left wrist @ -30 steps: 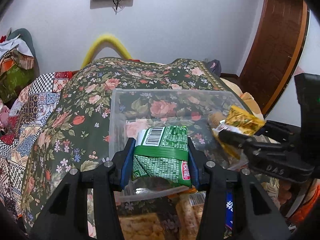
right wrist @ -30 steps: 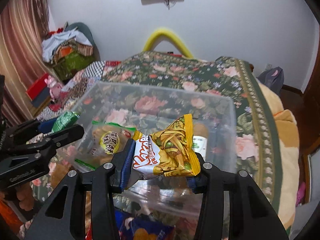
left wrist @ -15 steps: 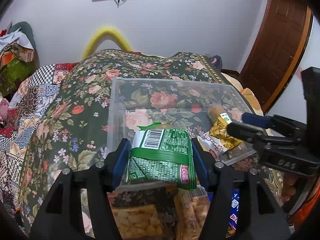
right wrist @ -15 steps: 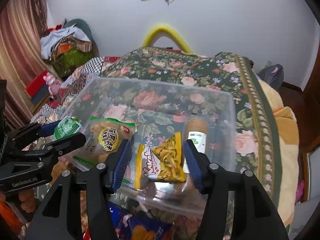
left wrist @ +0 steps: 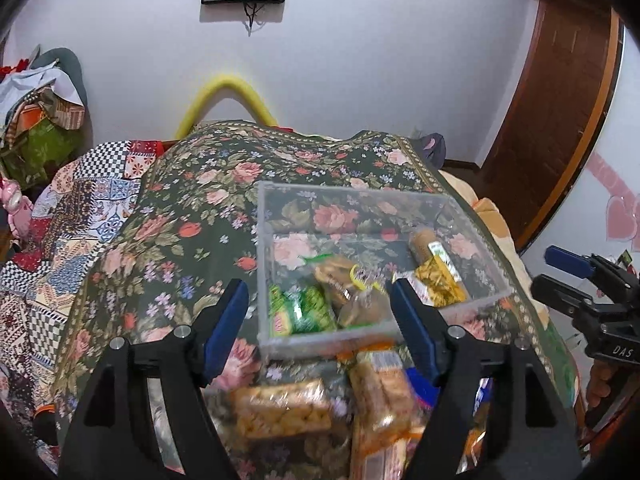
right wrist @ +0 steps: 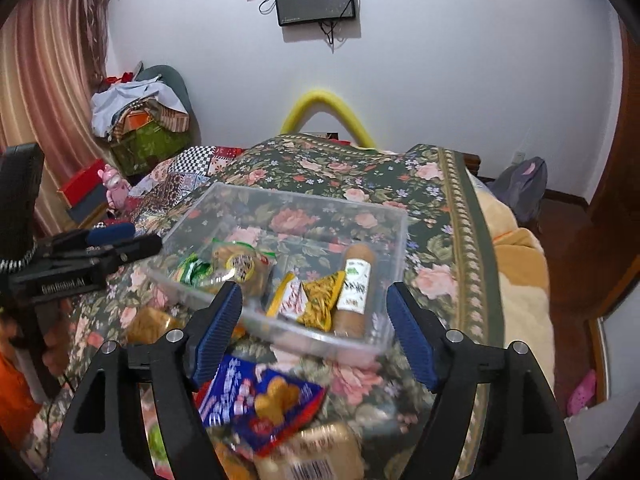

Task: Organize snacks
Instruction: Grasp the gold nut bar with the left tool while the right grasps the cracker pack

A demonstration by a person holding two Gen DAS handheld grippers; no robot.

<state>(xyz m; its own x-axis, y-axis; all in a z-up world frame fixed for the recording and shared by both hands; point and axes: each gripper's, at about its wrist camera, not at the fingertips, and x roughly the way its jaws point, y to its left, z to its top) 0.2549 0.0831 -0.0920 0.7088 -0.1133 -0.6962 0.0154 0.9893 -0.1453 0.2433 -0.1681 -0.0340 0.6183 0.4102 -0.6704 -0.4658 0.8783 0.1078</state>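
Observation:
A clear plastic bin [left wrist: 476,300] [right wrist: 402,236] sits on the floral bedspread. Inside lie a green snack pack [left wrist: 302,312] [right wrist: 192,270], a round-labelled pastry bag [right wrist: 240,266], a yellow noodle pack [right wrist: 316,300] [left wrist: 438,284] and a brown tube [right wrist: 356,292]. My left gripper [left wrist: 320,334] is open and empty, just short of the bin's near wall. My right gripper [right wrist: 314,338] is open and empty at the bin's near rim. Loose snacks lie below: biscuit packs [left wrist: 284,408] [left wrist: 380,392], a blue bag [right wrist: 260,396], a golden pack [right wrist: 316,456].
The floral bedspread [left wrist: 180,248] covers the bed. A patchwork quilt [left wrist: 60,232] lies at left, with piled clothes [right wrist: 140,120] by the curtain. A wooden door [left wrist: 560,100] stands at right. A yellow foam arch [right wrist: 324,108] stands behind the bed.
Both grippers opened and dropped their packs into the bin: the green pack from the left, the yellow noodle pack from the right. Both then pulled back and up from the bin.

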